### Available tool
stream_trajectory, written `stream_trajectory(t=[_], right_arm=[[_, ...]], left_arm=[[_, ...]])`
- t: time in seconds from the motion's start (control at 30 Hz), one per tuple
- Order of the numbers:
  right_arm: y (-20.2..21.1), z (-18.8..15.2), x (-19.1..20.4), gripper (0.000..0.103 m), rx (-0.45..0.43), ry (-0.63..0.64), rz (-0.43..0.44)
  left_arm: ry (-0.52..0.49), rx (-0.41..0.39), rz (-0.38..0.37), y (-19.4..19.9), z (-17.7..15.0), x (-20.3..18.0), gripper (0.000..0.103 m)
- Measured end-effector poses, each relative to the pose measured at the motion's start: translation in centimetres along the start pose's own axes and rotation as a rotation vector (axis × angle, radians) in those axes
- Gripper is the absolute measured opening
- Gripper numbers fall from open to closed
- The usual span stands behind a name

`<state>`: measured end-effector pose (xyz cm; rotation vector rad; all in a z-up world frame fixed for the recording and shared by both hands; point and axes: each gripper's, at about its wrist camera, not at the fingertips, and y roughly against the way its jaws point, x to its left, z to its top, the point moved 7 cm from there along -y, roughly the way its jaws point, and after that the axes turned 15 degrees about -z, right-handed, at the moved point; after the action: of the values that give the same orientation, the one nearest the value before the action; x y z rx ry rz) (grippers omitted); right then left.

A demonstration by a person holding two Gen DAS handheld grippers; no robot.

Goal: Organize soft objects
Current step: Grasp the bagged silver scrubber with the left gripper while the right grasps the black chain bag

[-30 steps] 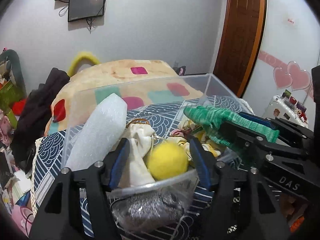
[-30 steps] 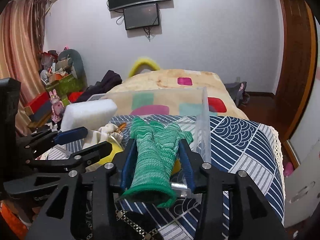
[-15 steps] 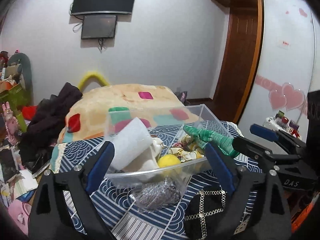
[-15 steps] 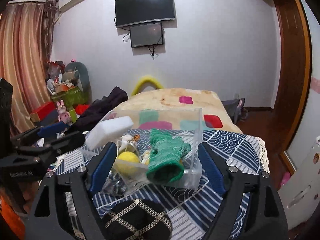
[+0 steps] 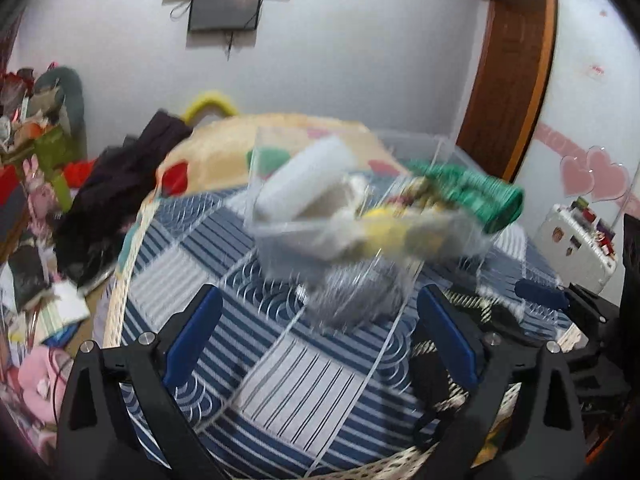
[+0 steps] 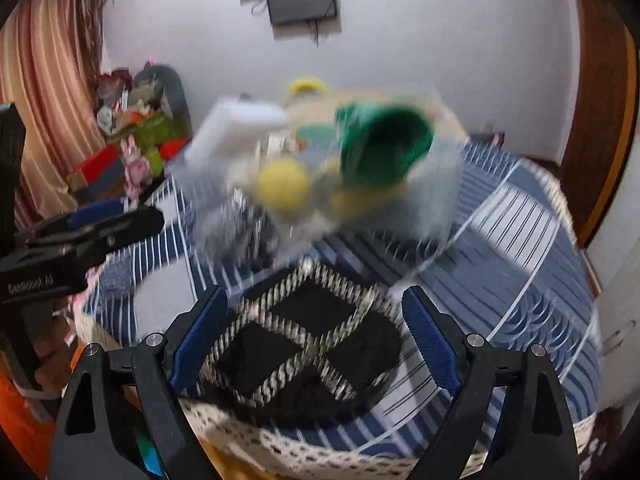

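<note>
A clear plastic bin (image 5: 460,160) (image 6: 440,184) stands on the blue patterned tablecloth (image 5: 280,360). It holds a white foam block (image 5: 304,184) (image 6: 236,132), a yellow ball (image 5: 384,224) (image 6: 284,190), a cream cloth (image 5: 320,210) and a green knit glove (image 5: 468,190) (image 6: 380,148) draped over its rim. A grey steel-wool bag (image 5: 356,292) lies in front of the bin. My left gripper (image 5: 316,344) is open and empty, well back from the bin. My right gripper (image 6: 316,340) is open and empty above a black checked pouch (image 6: 308,340). Both views are blurred.
A bed with a patterned blanket (image 5: 224,148) lies behind the table. Dark clothes (image 5: 120,184) and clutter (image 5: 36,152) fill the left side. A wooden door (image 5: 516,60) stands at the right. The left gripper shows in the right wrist view (image 6: 80,232).
Both grippers opened and pulled back from the bin. The right one let go of the green glove, which now hangs over the bin's rim. The yellow ball stays in the bin.
</note>
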<state>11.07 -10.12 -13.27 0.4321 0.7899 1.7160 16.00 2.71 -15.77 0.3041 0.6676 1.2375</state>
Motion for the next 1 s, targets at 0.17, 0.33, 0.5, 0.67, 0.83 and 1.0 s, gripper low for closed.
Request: stream_trajectory(t=[0.17, 0.33, 0.5, 0.67, 0.83, 1.0], right_arm=[[-1.2, -2.0, 0.8, 0.092, 0.014, 0.084, -0.063], [-1.3, -2.0, -0.1, 0.057, -0.020, 0.098, -0.119], [-0.8, -1.7, -1.6, 0.025, -0.035, 0.042, -0.095], [-0.1, -1.0, -2.8, 0.020, -0.058, -0.030, -0.059], [0.7, -0.5, -3.4, 0.020, -0.090, -0.050, -0.069], [1.6, -0.4, -2.9, 0.020, -0.116, -0.042, -0.082]], left_arm=[[0.039, 0.064, 0.007, -1.9, -1.7, 0.8, 0.099], [0.082, 0.126, -0.021, -4.3, -2.3, 0.8, 0.099], [0.078, 0.155, -0.025, -6.2, -2.0, 0.4, 0.099], [0.089, 0.161, -0.050, -7.9, -0.7, -0.2, 0.096], [0.068, 0.161, -0.064, -8.6, -0.6, -0.9, 0.061], [0.053, 0.129, -0.071, -7.2, -1.0, -1.2, 0.049]])
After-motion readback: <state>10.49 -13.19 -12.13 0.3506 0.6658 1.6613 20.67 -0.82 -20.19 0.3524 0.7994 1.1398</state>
